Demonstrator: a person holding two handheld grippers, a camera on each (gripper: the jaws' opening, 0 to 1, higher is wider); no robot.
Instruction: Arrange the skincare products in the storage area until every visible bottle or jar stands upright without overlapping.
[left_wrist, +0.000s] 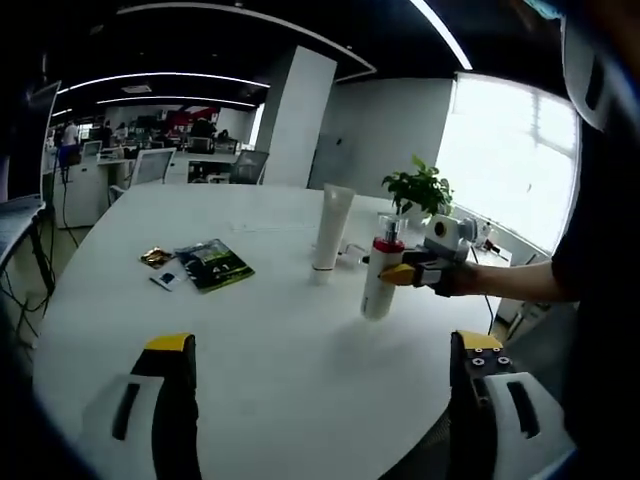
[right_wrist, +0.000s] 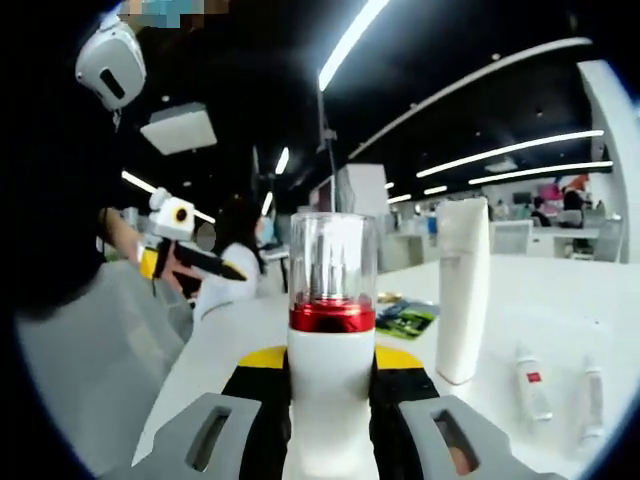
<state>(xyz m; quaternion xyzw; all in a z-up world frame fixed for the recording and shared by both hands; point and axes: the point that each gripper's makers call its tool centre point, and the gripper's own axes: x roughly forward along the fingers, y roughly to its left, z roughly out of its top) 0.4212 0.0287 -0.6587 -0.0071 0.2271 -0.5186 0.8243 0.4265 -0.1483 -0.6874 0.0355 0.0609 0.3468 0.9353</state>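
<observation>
Left gripper view: the left hand-held gripper (left_wrist: 325, 375) hovers low over the round white worktop (left_wrist: 260, 340), jaws wide apart and empty, while the right hand-held gripper (left_wrist: 412, 272) reaches in from the right, clamped on the upright white pump bottle with red collar and clear cap (left_wrist: 380, 278); a tall white tube standing on its cap (left_wrist: 331, 228) is just beyond it. Right gripper view: the right hand-held gripper (right_wrist: 330, 385) grips the white pump bottle (right_wrist: 331, 340) at its body, bottle upright, with the white tube (right_wrist: 463, 290) beside it to the right and two small white tubes (right_wrist: 530, 382) lying flat on the worktop (right_wrist: 560, 300).
</observation>
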